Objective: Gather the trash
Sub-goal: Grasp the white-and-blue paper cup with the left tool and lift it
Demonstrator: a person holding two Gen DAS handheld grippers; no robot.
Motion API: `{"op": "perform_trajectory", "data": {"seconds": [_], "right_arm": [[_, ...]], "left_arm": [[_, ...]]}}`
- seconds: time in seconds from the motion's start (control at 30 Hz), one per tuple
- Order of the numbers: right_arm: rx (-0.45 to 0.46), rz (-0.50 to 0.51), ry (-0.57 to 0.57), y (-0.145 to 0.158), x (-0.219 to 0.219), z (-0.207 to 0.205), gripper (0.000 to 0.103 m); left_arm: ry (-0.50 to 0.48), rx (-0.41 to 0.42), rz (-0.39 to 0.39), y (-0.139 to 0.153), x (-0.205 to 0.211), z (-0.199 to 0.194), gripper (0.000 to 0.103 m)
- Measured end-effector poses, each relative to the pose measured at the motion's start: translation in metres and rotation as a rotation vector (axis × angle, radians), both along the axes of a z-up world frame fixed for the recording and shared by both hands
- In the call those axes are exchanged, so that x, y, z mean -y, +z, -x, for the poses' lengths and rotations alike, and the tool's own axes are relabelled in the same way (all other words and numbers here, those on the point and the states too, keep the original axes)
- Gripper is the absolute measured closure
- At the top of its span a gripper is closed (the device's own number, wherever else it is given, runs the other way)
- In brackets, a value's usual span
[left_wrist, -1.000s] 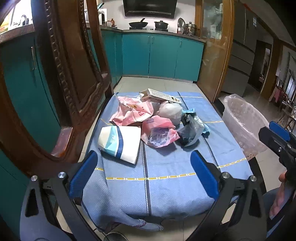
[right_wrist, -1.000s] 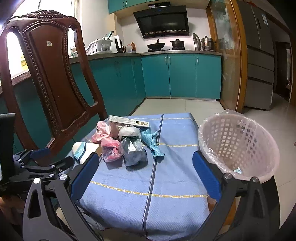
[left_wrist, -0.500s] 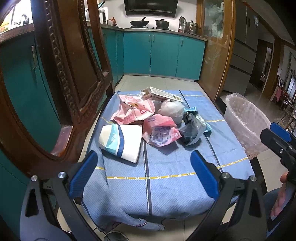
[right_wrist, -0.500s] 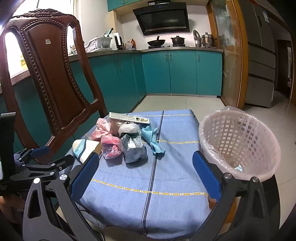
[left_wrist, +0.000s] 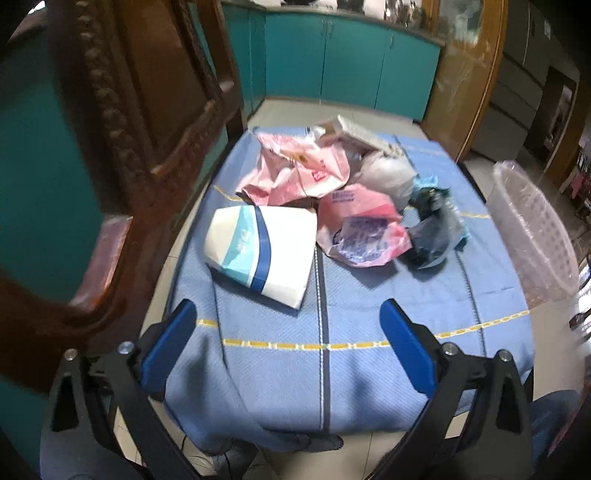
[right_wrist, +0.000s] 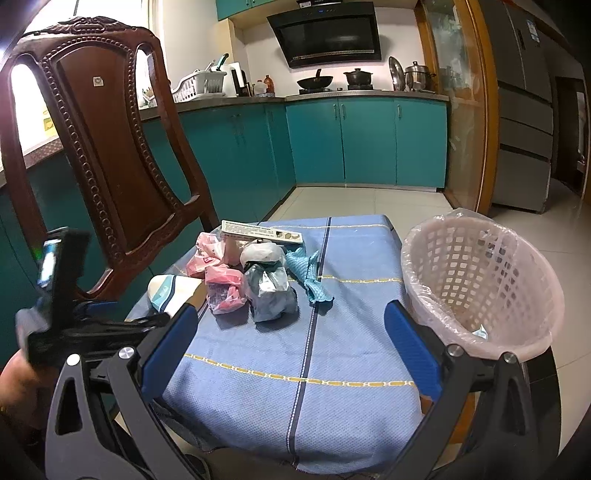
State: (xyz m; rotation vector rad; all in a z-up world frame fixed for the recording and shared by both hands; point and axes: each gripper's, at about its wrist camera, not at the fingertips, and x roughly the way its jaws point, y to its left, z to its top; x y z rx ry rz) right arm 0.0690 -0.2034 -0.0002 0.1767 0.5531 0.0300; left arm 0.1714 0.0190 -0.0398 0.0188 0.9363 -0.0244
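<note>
I see a kitchen with glossy teal cabinet doors (right_wrist: 369,142) under a grey countertop (right_wrist: 365,97). A black slanted range hood (right_wrist: 327,35) hangs on the pale wall. A carved dark wooden chair back (right_wrist: 99,147) stands to my left. Pale floor tiles (right_wrist: 369,201) reflect light, and daylight enters a bright window (right_wrist: 33,110) behind the chair.

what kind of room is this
Most likely a home kitchen: teal cabinets under a counter, a range hood above a wok and pot, and a fridge at right.
</note>
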Motion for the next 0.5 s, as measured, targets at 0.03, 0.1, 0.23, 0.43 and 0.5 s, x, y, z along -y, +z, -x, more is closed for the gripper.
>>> {"op": "perform_trajectory", "data": {"seconds": [0.03, 0.1, 0.23, 0.43, 0.5], "right_arm": [[-0.001, 0.001, 0.002, 0.0, 0.0, 0.0, 0.004], [0.0, -0.002, 0.005, 0.0, -0.001, 0.0, 0.004], [0.001, -0.008, 0.007, 0.001, 0.001, 0.0, 0.004], [-0.003, -0.01, 0.005, 0.002, 0.002, 0.0, 0.004], [-0.004, -0.009, 0.005, 0.002, 0.002, 0.0, 0.004]], "left_arm": [[-0.007, -0.009, -0.026, -0.003, 0.003, -0.005, 0.006], [-0.028, -0.044, -0.096, -0.013, 0.009, -0.019, 0.006], [-0.031, -0.066, -0.172, -0.023, 0.014, -0.041, 0.007], [-0.039, -0.076, -0.27, -0.036, 0.021, -0.07, 0.006], [-0.042, -0.078, -0.248, -0.035, 0.02, -0.074, 0.006]]}}
